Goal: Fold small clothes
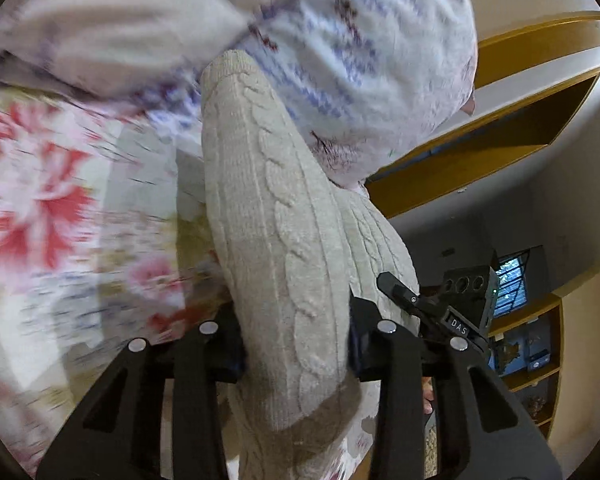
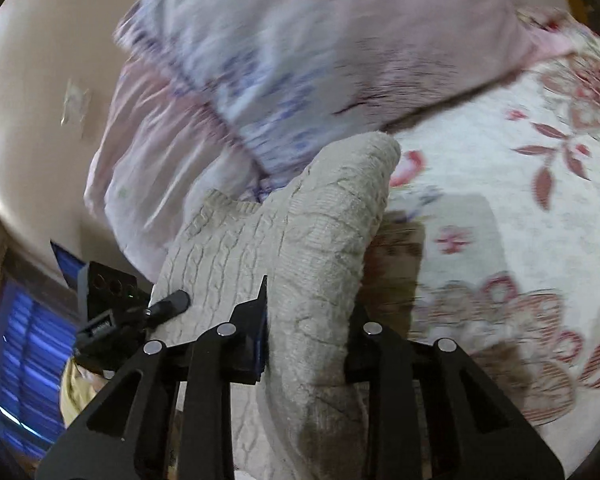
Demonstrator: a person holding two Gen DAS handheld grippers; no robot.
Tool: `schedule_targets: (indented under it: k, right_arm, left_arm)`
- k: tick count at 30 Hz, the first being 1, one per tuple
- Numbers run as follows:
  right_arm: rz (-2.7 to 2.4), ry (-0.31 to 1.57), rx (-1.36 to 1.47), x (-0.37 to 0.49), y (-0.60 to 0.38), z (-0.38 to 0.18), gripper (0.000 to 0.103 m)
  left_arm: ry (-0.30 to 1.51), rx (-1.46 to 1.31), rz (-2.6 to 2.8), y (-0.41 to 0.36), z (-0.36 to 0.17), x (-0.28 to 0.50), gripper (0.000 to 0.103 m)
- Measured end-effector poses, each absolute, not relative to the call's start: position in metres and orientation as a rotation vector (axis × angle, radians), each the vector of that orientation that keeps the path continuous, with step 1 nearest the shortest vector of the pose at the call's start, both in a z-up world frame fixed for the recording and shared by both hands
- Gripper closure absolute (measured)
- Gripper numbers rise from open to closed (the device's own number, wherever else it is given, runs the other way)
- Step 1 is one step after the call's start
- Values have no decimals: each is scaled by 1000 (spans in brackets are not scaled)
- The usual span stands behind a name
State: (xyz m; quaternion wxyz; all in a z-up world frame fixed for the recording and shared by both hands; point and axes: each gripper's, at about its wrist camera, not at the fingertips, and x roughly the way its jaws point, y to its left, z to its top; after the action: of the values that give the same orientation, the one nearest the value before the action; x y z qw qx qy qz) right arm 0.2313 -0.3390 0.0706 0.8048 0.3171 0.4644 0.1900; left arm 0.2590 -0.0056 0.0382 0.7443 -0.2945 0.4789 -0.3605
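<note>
Both pairs of jaws are pressed in on the same garment: we have the left gripper [image 1: 296,344] pinching a thick fold of a cream cable-knit sweater [image 1: 276,220], and the right gripper [image 2: 306,340] clamped on another bunched fold of that sweater [image 2: 320,248]. Seen from our left wrist, the knit rises from between the black fingers [image 1: 364,344] and runs up and away in a long rounded roll, its braided cable ribs plain along the length. From our right wrist the knit stands up between the fingers [image 2: 248,336] as a humped fold that ends in a blunt, rounded tip. We are holding the sweater up off the floral bedspread [image 1: 40,200], which shows red and pink blooms on a pale ground in the left view and lies to the right of the garment in the right view [image 2: 500,240]. Behind the sweater sits a pillow [image 1: 360,60] in a whitish cover with blue and dark red markings; in the right view it fills the upper part of the frame [image 2: 300,48], blurred. Each wrist camera also catches the other gripper beside the knit: the right one at the lower right of the left view [image 1: 440,312], the left one at the lower left of the right view [image 2: 132,312]. Wooden shelving [image 1: 532,120] lines the wall on the far right of the left view, and a window [image 2: 24,360] glows blue at the lower left of the right view.
</note>
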Motion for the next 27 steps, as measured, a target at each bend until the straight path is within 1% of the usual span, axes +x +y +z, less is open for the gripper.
schedule_targets:
  k: [5,8,9,10,11,12,13,14,15,17,19,21,24,27]
  right_arm:
    - [447,971,556,235,-286,74,77]
    - [432,1038,492,245,-256,55,77]
    - [404,1094,483,252,-247,41,75]
    - [352,1123,462,257,-242,30,69]
    - [341,1126,467,258,-242,26,64]
    - [337,1130,490,259,-244,25,60]
    - [328,1141,498,260,-247,25,56]
    - [318,1148,497,259,-250,27,50]
    - [299,1146,481,257,-255,31,47]
    - [262,1102,449,245,-266,43,47]
    - [229,993,412,230,-275,66,47]
    - [258,926,374,220,-272,84,52]
    - [324,900,294,211,-257,98,58]
    - [382,918,211,206,-235,97,60]
  left_arm:
    - [1017,-592,-710,46,45,245,66]
    - [1045,-557,-600,71,29,249,63]
    - [1070,-551,-556,76,20,252,61]
    - [1098,-561,-523,80,7,257,56]
    - [1107,-600,-522,85,-4,259,53]
    - [1069,-631,-531,87,-9,259,52]
    - [1066,-620,-530,87,-8,259,50]
    - [1058,-588,-517,85,-4,258,48]
    - [1044,-557,-502,84,0,255,45]
    - [1001,-496,-474,80,13,251,45]
    - [947,-459,-445,83,23,240,44]
    - [860,-412,-418,80,36,226,43]
    - [721,-336,-433,82,58,194,43]
    - [657,-261,-511,65,70,176,40]
